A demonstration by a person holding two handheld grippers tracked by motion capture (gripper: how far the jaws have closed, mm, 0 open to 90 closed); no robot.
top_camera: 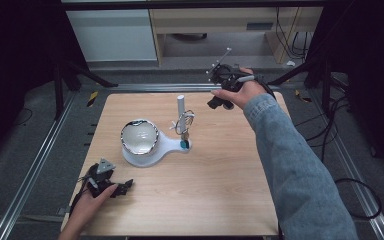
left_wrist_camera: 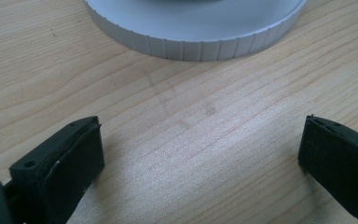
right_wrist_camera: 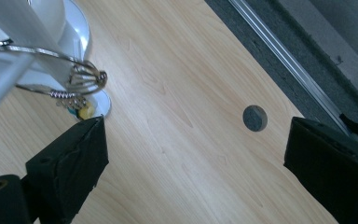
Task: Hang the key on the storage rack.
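A white jewellery stand (top_camera: pixel 167 146) sits mid-table, with a silver-rimmed bowl (top_camera: pixel 139 136) on its round base and an upright post (top_camera: pixel 180 105). A silver bangle (top_camera: pixel 184 122) hangs on a cross peg of the post; in the right gripper view the bangle (right_wrist_camera: pixel 74 79) shows with small charms. My right gripper (top_camera: pixel 215 103) hovers behind and to the right of the post, jaws open and empty (right_wrist_camera: pixel 196 158). My left gripper (top_camera: pixel 125 186) rests near the front left corner. It is open (left_wrist_camera: pixel 200 154), nothing between its jaws, facing the stand's ribbed base rim (left_wrist_camera: pixel 196 44).
The wooden table (top_camera: pixel 220 170) has a round grey hole (right_wrist_camera: pixel 254 117) near its far right edge. A metal rail (top_camera: pixel 35 165) runs along each side of the table on the carpet. A small teal piece (top_camera: pixel 183 144) lies on the stand's base below the bangle.
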